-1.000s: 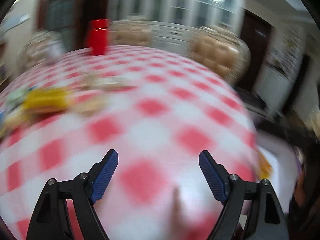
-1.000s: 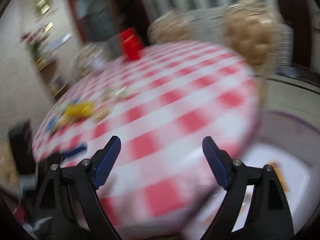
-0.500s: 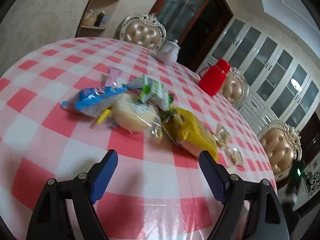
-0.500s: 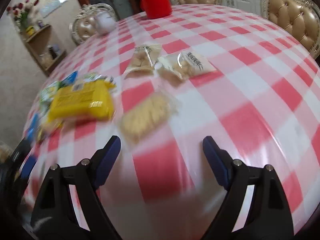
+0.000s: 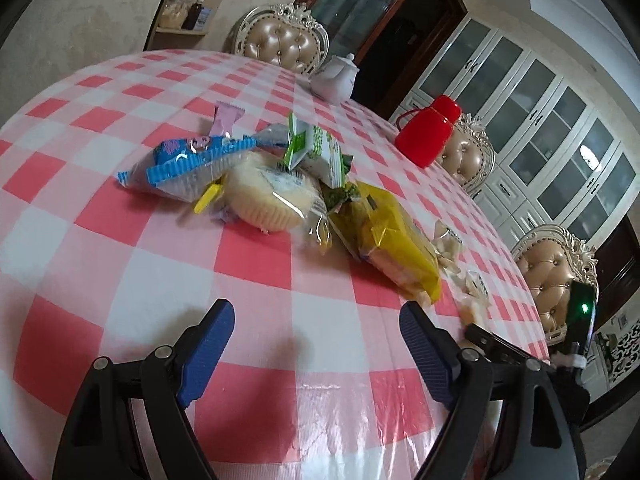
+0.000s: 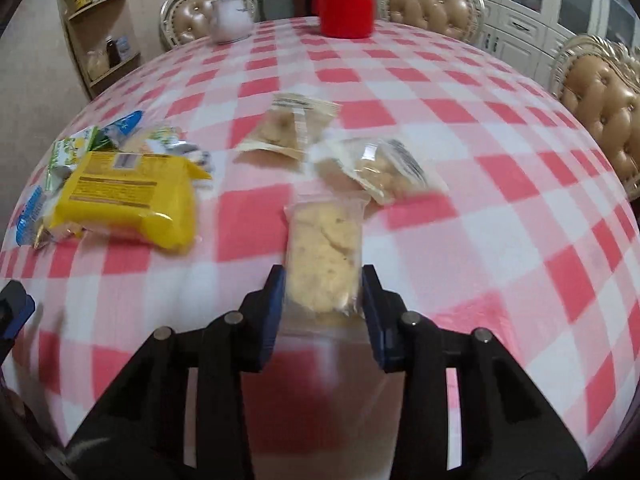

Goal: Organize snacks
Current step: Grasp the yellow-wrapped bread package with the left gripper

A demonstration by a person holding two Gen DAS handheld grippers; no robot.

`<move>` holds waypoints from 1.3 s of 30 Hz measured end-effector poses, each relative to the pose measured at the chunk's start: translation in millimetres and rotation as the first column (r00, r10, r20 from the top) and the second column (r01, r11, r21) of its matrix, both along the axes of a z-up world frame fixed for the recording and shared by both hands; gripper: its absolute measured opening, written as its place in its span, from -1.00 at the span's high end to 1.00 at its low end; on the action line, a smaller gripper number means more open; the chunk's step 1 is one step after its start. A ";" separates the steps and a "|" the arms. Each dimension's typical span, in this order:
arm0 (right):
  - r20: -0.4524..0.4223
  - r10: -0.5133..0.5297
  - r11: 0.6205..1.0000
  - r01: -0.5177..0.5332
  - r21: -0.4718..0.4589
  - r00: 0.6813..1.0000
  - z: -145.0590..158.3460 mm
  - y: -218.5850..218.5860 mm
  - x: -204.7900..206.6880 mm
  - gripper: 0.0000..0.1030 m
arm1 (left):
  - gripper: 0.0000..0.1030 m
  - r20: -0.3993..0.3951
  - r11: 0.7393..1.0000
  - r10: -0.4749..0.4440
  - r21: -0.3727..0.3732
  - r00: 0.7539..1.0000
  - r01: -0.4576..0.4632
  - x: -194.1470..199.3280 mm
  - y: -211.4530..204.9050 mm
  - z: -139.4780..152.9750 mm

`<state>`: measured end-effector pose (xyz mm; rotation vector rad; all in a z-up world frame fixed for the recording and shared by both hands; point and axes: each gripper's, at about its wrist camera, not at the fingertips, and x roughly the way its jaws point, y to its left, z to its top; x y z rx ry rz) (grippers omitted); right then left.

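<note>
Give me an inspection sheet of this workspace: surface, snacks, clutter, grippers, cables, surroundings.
Surface: round table under a red-and-white checked cloth.
Job's things: yellow packet beside a heap with a blue packet, a wrapped round cake and a green-and-white packet; two clear biscuit packets lie apart; a third clear cookie packet sits between the right jaws.
Clutter: red flask, white teapot.
Grippers: left gripper open, empty; right gripper closing on the cookie packet.
Cables: nothing seen.
Surroundings: padded chairs, white cabinets, wall shelf.
</note>
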<state>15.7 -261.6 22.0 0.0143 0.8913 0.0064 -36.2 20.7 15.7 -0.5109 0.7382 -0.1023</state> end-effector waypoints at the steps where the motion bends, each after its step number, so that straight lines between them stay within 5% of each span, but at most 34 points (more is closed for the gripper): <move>1: 0.004 0.001 1.000 -0.001 0.019 1.000 0.5 -7.5 -3.6 0.17 | -0.66 -0.001 1.000 0.002 -0.003 1.000 -0.002 -0.2 0.4 0.2; 8: -0.002 0.040 0.999 -0.040 -0.033 0.999 -2.2 13.0 16.6 -0.26 | -0.66 -0.005 1.000 -0.005 0.022 1.000 0.005 0.1 -5.3 -1.0; 12: 0.016 0.054 0.998 -0.053 -0.046 0.998 -1.6 12.8 13.9 0.23 | -0.67 -0.015 0.996 -0.036 0.082 0.999 0.037 2.9 -17.5 -0.3; 17: 0.024 0.037 0.999 -0.037 -0.001 0.999 -0.8 6.2 9.6 0.24 | -0.67 -0.096 0.977 -0.155 0.132 0.983 0.167 24.2 -46.0 2.7; 20: 0.024 0.044 0.999 -0.044 0.008 0.999 -0.7 6.1 10.5 0.23 | -0.67 -0.033 0.958 -0.179 0.222 0.983 0.182 43.2 -59.5 32.7; 21: 0.024 0.044 0.999 -0.044 0.011 0.999 -0.8 6.2 10.7 0.23 | -0.67 -0.006 0.939 -0.200 0.286 0.980 0.194 51.1 -66.2 43.4; 24: 0.024 0.044 0.999 -0.044 0.017 0.999 -1.2 6.4 11.6 0.23 | -0.71 0.012 0.781 -0.362 0.551 0.932 0.296 94.1 -97.3 72.4; 26: 0.024 0.044 0.999 -0.045 0.018 0.999 -1.5 5.2 11.8 0.23 | -0.71 -0.086 0.709 -0.432 0.583 0.898 0.397 130.2 -106.4 71.3; 31: 0.030 0.042 0.997 -0.044 0.068 0.999 -1.7 -0.9 11.7 0.22 | -0.69 -0.300 0.699 -0.562 0.326 0.771 0.636 172.4 -102.9 41.8; 32: 0.030 0.042 0.997 -0.044 0.071 0.999 -1.6 -0.3 11.8 0.22 | -0.69 -0.301 0.685 -0.602 0.281 0.739 0.673 163.0 -104.0 37.8; 34: 0.031 0.042 0.996 -0.044 0.077 0.999 -1.6 -0.9 11.8 0.22 | -0.69 -0.291 0.615 -0.712 0.179 0.639 0.768 132.7 -110.2 31.3; 36: 0.031 0.042 0.996 -0.044 0.078 0.999 -1.6 -0.4 11.9 0.22 | -0.69 -0.281 0.571 -0.734 0.238 0.618 0.786 103.5 -115.2 31.2; 39: 0.031 0.043 0.996 -0.045 0.075 0.999 -1.6 -0.2 12.1 0.22 | -0.69 -0.287 0.573 -0.697 0.329 0.657 0.751 78.3 -120.8 32.1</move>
